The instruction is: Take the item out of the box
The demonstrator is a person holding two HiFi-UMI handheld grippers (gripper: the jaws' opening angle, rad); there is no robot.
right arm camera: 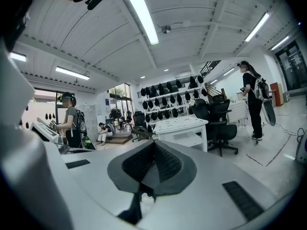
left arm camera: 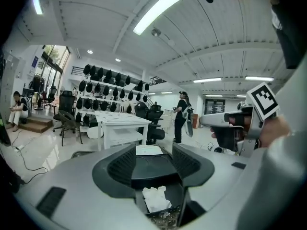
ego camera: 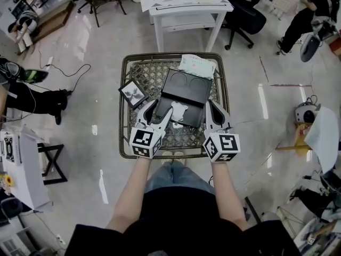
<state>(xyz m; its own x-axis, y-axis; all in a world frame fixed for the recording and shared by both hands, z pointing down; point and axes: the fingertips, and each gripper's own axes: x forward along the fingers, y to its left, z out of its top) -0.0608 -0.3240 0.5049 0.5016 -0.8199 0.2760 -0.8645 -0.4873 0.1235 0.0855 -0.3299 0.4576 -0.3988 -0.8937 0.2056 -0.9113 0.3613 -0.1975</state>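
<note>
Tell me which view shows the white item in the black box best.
Head view: the white item is seen from above, inside the black box. Left gripper view shows it low between open jaws; right gripper view's closed jaws hide it.

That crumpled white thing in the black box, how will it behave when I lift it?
The white thing looks crumpled and thin, so it's probably floppy and light. It likely won't roll, though it may sag or unfold. It seems loose in the black box, so should lift freely.
</note>
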